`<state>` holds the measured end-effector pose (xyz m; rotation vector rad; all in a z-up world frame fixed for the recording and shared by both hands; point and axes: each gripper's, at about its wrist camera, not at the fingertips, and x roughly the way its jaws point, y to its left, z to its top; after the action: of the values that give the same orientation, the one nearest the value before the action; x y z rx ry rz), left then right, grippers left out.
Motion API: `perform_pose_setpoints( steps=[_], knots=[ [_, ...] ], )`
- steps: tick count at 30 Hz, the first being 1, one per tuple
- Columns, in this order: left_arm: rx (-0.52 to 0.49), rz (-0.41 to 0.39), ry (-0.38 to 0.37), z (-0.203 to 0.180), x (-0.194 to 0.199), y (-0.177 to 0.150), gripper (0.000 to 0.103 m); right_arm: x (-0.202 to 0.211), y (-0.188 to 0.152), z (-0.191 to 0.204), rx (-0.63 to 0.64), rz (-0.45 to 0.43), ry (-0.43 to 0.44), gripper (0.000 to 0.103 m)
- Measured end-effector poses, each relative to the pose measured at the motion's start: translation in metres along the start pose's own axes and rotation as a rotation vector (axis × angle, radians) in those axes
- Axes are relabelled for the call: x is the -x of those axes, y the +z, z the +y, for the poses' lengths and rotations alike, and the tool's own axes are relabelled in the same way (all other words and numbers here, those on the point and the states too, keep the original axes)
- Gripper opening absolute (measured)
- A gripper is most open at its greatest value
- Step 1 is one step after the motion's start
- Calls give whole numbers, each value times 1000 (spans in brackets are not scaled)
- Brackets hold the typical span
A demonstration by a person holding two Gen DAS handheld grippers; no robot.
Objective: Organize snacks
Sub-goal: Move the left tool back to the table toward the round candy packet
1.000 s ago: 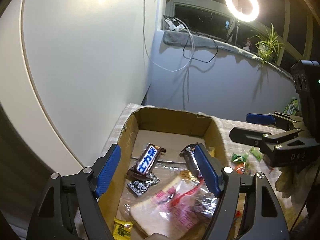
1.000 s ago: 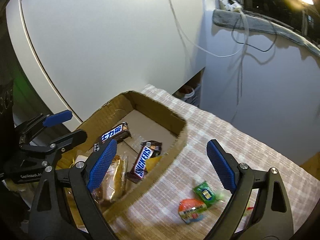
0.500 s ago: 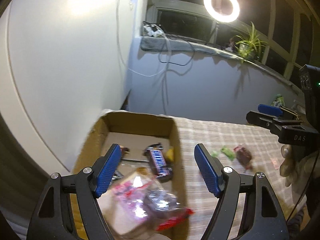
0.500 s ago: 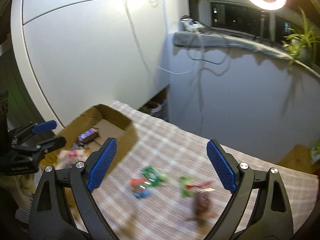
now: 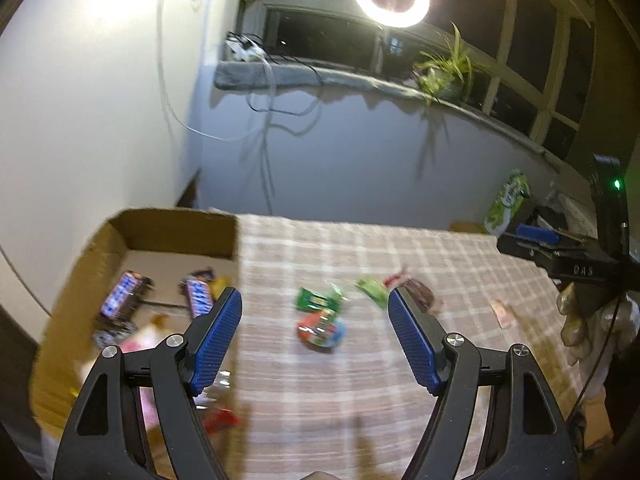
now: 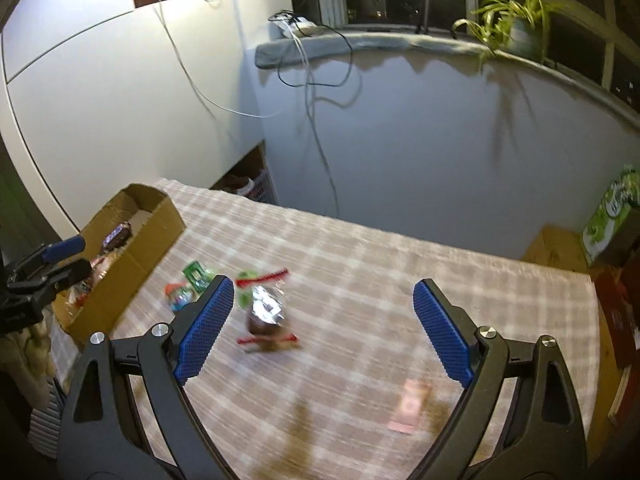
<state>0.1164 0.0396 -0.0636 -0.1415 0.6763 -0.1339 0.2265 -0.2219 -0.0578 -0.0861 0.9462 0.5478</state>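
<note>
Both tongs have swung from the box (image 5: 176, 232) out over the bench (image 5: 360, 380); left tongs (image 5: 314, 332) and right tongs (image 6: 320, 328) gape, empty. Loose snacks (image 5: 320, 326) lie mid-bench; labels blurred.

The desk (image 5: 400, 380) wears a beige-and-white checked cloth. At its left end stands a brown box (image 5: 176, 226) holding blue-labelled dark bars (image 5: 198, 294) and a pink packet (image 5: 138, 340). Right of the box lie a green packet (image 5: 318, 300), a red-and-blue one (image 5: 320, 328) and a dark-brown one (image 6: 266, 320). Both black claws carry blue pads (image 5: 218, 338).
</note>
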Motion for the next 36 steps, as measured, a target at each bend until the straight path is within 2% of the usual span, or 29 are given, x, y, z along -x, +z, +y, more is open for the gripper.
perform_pose_setpoints(
  steps=[2, 6, 15, 17, 24, 28, 31, 36],
  knots=[
    [-15, 18, -9, -10, -8, -5, 67, -3, -2, -3, -6, 8, 19, 93],
    [-8, 57, -19, -23, -26, -13, 65, -13, -5, 4, 9, 24, 60, 93],
    [-21, 122, 77, -30, -72, -26, 61, -51, -13, 30, 70, 86, 142, 93],
    [-25, 133, 91, -29, -80, -28, 61, -60, -13, 35, 76, 102, 157, 89],
    [6, 152, 116, -18, -92, -33, 60, -88, -13, 44, 83, 146, 178, 88],
    [32, 169, 113, -12, -98, -33, 52, -104, -15, 46, 79, 180, 181, 78],
    [41, 184, 110, -11, -101, -33, 45, -110, -16, 48, 86, 193, 175, 77],
    [34, 185, 110, -13, -102, -34, 44, -116, -18, 50, 93, 218, 165, 60]
  ],
)
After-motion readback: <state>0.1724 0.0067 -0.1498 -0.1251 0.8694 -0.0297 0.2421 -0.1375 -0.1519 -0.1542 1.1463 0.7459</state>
